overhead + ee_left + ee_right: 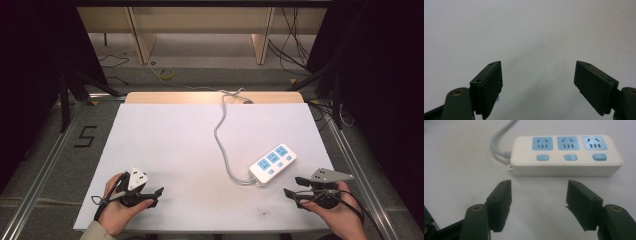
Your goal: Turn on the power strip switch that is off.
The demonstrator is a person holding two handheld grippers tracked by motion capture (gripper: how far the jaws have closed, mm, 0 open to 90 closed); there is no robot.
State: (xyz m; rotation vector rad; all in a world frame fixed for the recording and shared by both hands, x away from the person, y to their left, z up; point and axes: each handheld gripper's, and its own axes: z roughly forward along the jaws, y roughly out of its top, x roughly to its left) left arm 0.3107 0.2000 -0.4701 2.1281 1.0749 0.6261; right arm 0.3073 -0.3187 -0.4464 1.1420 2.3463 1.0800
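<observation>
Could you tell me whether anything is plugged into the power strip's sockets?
No, all three blue sockets on the power strip are empty, with the right gripper open before it.

A single black figure "5" (85, 136) is showing on the grey floor (55, 165), just beyond the left edge of the white worktop (170, 145), seen in the high view. The white power strip (566, 155) is carrying no readable brand or lettering in the right gripper view; its blue socket faces and blue buttons are showing no legible marks.
</observation>
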